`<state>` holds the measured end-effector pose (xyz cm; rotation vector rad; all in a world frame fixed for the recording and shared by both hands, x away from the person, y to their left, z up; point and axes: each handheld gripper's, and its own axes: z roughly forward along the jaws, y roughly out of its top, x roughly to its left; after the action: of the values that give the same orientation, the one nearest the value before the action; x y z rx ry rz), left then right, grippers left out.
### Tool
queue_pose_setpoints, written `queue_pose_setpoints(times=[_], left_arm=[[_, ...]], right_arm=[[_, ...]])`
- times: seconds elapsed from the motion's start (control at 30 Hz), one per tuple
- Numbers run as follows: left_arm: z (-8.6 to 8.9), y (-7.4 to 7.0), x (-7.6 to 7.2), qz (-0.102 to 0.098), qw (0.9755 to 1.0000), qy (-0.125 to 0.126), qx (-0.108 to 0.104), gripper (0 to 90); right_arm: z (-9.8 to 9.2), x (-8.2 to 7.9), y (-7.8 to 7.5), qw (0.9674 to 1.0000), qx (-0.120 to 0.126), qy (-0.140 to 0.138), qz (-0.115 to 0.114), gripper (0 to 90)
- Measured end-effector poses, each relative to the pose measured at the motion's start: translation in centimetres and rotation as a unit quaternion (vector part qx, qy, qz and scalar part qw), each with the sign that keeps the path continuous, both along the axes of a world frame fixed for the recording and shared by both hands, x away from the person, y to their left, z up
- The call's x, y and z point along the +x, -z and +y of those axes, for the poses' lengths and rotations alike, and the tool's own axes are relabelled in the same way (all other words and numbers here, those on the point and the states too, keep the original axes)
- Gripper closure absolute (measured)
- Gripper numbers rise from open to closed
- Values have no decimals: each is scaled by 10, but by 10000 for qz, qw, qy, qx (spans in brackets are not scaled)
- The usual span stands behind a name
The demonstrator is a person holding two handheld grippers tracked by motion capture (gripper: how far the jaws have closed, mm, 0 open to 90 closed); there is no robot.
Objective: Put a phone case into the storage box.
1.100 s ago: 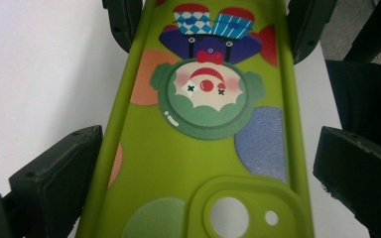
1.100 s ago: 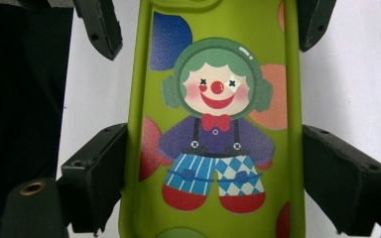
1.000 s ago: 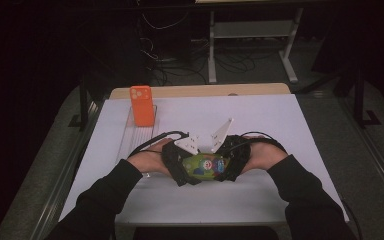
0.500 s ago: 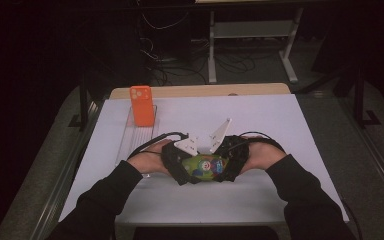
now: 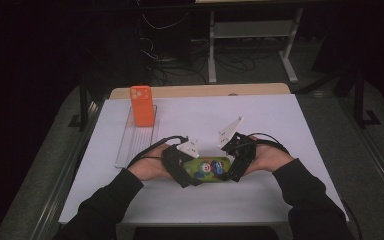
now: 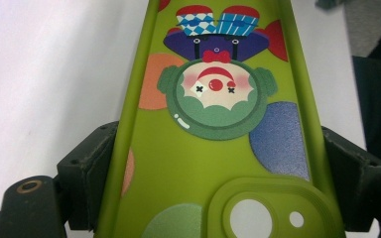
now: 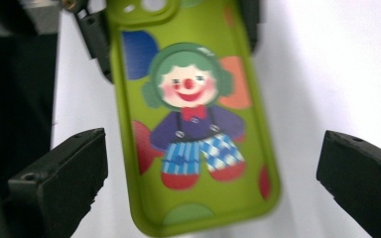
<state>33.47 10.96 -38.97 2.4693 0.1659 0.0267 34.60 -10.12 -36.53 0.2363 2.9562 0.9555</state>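
A green phone case (image 5: 207,169) printed with a clown lies flat on the white sheet, between my two grippers. My left gripper (image 5: 181,170) holds its camera-hole end. In the left gripper view the jaws have just been closing, and the pads (image 6: 96,163) press on both long edges of the case (image 6: 213,148). My right gripper (image 5: 236,167) is at the other end. In the right gripper view its jaws have just been opening and stand wide of the case (image 7: 193,124), touching neither edge. The right gripper (image 7: 213,178) has the clown's feet end between its jaws.
An orange phone (image 5: 141,105) stands upright at the far end of a ribbed clear tray (image 5: 132,147) on the left. The white sheet (image 5: 280,125) covers the table (image 5: 200,91), whose wooden far edge shows. Dark floor, cables and a shelf frame lie beyond.
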Motion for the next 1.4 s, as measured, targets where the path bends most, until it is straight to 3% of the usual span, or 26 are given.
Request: queue_pose_setpoints(times=[0.07,0.1,0.2,0.27,0.33,0.47,0.53,0.57,0.6,0.63,0.67,0.7,0.73,0.93,1.03,1.2,1.33,1.4], left_arm=[[0,0,0,4,9999,-165,13,148],[0,0,-1,-3,9996,-271,-34,148],[2,1,0,-5,9983,-583,-42,148],[3,2,0,-2,9972,-744,-48,148],[3,3,-1,16,9955,-944,-59,148],[5,-2,1,25,9929,-1187,-51,147],[6,-3,2,4,9905,-1377,-53,147],[7,-3,3,-48,9901,-1401,-13,147],[7,-2,3,-59,9882,-1533,-12,147],[7,-2,3,-51,9873,-1585,-18,147],[7,0,3,-73,9859,-1674,-24,147],[8,0,4,-116,9867,-1617,72,147],[7,2,3,-35,9843,-1767,7,147],[7,10,2,59,9820,-1887,67,147],[6,9,1,73,9818,-1895,41,147],[8,7,1,88,9825,-1860,-63,147],[11,6,2,115,9818,-1894,-99,147],[11,6,2,131,9812,-1921,-125,147]], right_arm=[[-8,0,-1,9994,115,307,-139,0],[-11,-1,-1,9989,117,453,-83,0],[-21,-1,0,9972,264,655,-243,0],[-26,-3,2,9952,307,890,-283,0],[-32,-6,5,9918,350,1215,-182,0],[-44,-11,14,9808,418,1902,-83,0],[-48,-13,17,9749,504,2168,15,0],[-51,-12,19,9718,534,2297,-29,0],[-53,-13,20,9690,562,2407,-35,0],[-56,-14,23,9632,673,2602,-2,0],[-57,-14,24,9616,707,2653,-2,0],[-58,-16,26,9589,762,2732,25,0],[-59,-18,27,9578,780,2765,17,0],[-57,-28,37,9370,1036,3333,-121,0],[-55,-32,41,9314,1205,3431,-149,0],[-52,-35,42,9294,1350,3419,-320,0],[-52,-36,42,9257,1412,3467,-539,0],[-51,-36,42,9270,1372,3424,-681,0]])
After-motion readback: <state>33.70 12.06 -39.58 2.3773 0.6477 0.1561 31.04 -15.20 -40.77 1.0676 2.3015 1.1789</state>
